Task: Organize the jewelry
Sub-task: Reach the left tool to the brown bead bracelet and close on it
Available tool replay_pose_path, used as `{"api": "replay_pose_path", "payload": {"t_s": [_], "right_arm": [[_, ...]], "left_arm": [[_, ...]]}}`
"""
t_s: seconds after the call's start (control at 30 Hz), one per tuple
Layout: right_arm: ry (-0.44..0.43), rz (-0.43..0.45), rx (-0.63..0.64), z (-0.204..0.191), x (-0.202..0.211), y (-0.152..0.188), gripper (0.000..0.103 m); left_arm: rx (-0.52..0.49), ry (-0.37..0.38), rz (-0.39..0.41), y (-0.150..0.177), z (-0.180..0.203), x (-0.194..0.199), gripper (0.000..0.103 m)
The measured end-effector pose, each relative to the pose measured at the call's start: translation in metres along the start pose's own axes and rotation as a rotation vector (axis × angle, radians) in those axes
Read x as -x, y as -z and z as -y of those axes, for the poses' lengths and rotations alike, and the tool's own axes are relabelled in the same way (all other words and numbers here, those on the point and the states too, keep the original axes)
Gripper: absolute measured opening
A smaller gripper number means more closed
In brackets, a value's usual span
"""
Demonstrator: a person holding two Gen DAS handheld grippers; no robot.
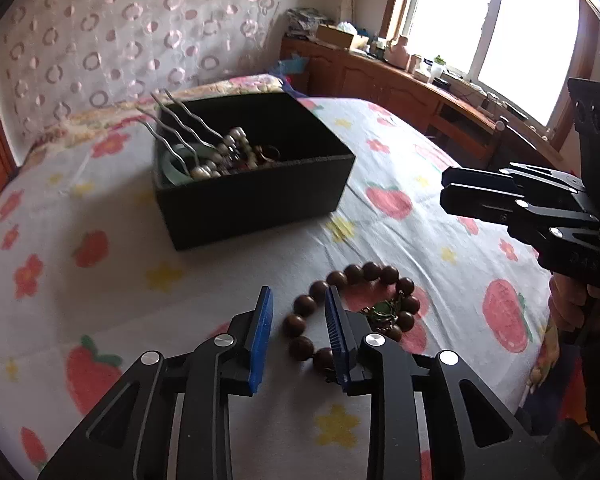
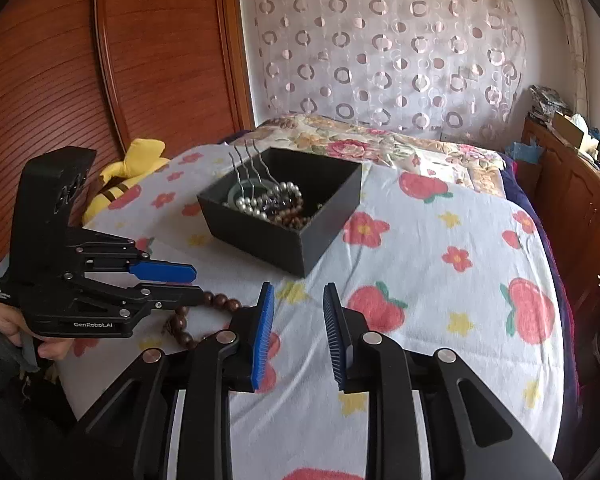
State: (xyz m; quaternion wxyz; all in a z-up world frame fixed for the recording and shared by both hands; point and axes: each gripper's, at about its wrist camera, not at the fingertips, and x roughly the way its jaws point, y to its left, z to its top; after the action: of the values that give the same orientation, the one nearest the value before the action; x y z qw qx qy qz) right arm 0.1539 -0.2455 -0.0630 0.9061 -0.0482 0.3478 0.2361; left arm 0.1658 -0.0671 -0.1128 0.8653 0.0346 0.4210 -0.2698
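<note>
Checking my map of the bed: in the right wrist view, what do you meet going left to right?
Left gripper → yellow plush toy → wooden bead bracelet → black jewelry box → right gripper → wooden dresser.

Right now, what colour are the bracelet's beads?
Dark reddish brown; the bead bracelet shows best in the left wrist view.

Left gripper (image 1: 298,316) hides part of the bead bracelet (image 1: 352,308).
</note>
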Motion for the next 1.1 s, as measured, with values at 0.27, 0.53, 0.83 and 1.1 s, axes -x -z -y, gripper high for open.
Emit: {"api": "replay_pose_path", "payload": {"t_s": [0.27,0.53,0.83,1.1], "right_arm": [[0.008,-0.016,0.006,-0.001,-0.003,0.01,0.028],[0.012,-0.026,0.003,0.0,-0.005,0.015,0.028],[0.016,-0.025,-0.001,0.001,-0.002,0.016,0.028],[-0.001,-0.018,0.005,-0.005,0.005,0.018,0.028]], "left_arm": [[0.0,0.002,-0.025,-0.003,0.003,-0.009,0.027],[-0.025,-0.023,-0.04,-0.006,0.009,-0.014,0.032],[-0.054,-0.034,-0.03,-0.003,0.018,-0.008,0.012],[-0.049,0.016,0.126,-0.01,0.034,0.046,0.012]]}}
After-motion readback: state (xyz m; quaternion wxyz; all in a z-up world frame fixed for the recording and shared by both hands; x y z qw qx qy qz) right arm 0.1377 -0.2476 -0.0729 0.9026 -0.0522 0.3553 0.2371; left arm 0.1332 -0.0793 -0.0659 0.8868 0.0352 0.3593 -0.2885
